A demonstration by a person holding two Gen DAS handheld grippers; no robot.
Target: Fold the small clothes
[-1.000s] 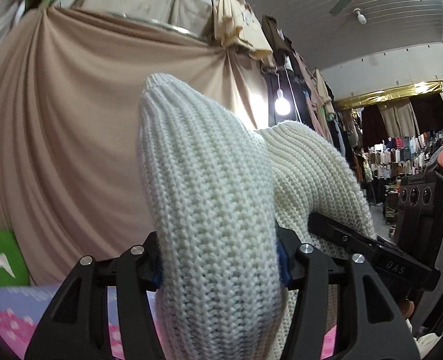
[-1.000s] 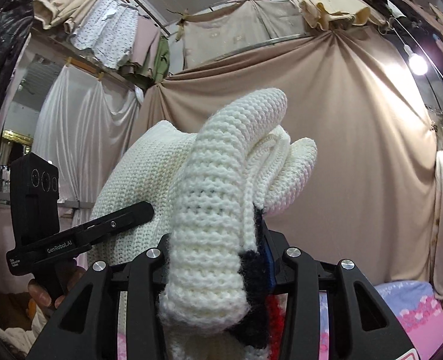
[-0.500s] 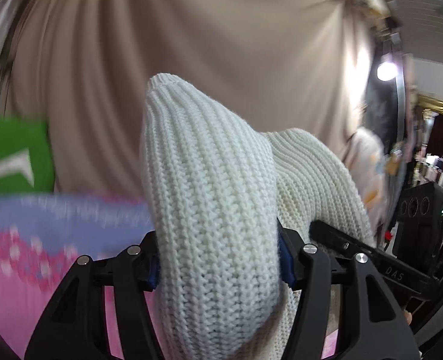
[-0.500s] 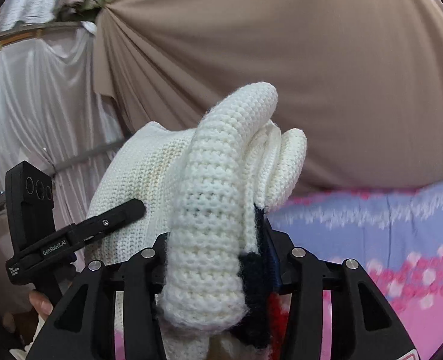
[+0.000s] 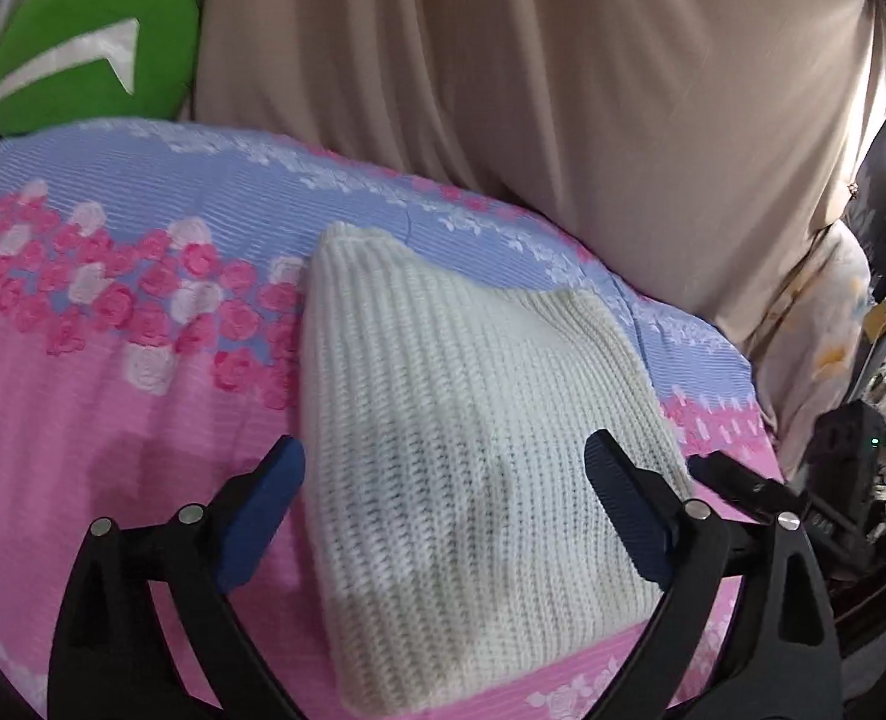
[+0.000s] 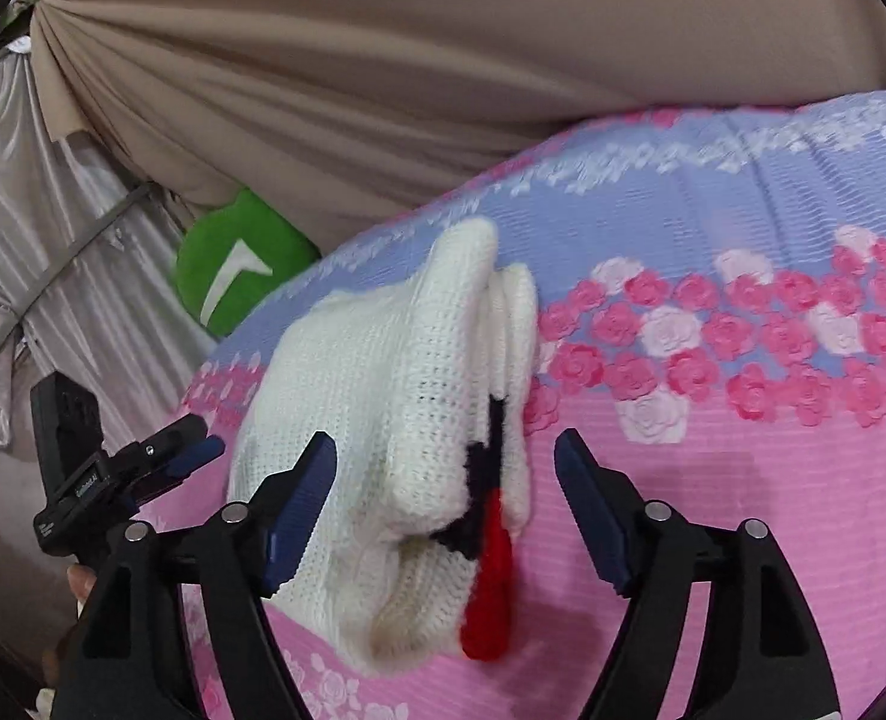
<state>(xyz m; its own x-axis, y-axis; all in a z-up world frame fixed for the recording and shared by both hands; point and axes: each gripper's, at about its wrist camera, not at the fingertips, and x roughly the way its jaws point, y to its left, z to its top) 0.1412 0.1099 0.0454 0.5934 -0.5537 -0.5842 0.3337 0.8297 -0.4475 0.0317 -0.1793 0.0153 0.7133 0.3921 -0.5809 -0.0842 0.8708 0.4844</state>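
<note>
**Both grippers releasing the folded knit garment onto the bed cover**

Left gripper [image 5: 443, 480]: the jaws are opening and stand wide. The blue pads [image 5: 263, 510] flank the white knit garment [image 5: 461, 420] on either side; neither pad presses on it. The garment lies between the jaws, folded into a thick bundle, and extends forward past the fingertips to a rounded corner at the far end. It rests on the floral bed cover [image 5: 113, 420] (pink beneath the jaws, blue with white pattern farther ahead). Right of the right-hand jaw, the other gripper's body is partly visible at the frame edge.

Right gripper [image 6: 446, 465]: the jaws are opening, with clear gaps on both sides of the knit. The garment's layered edge sits between the jaws, nearer the left-hand pad; a black and red patch [image 6: 491, 570] shows along the fold. The right-hand jaw stands over bare cover.

Beyond the garment, past the rose band of the cover, a green cushion [image 5: 95, 42] lies at the far edge. Behind everything hangs a beige curtain [image 5: 533, 90], draped in folds.
</note>
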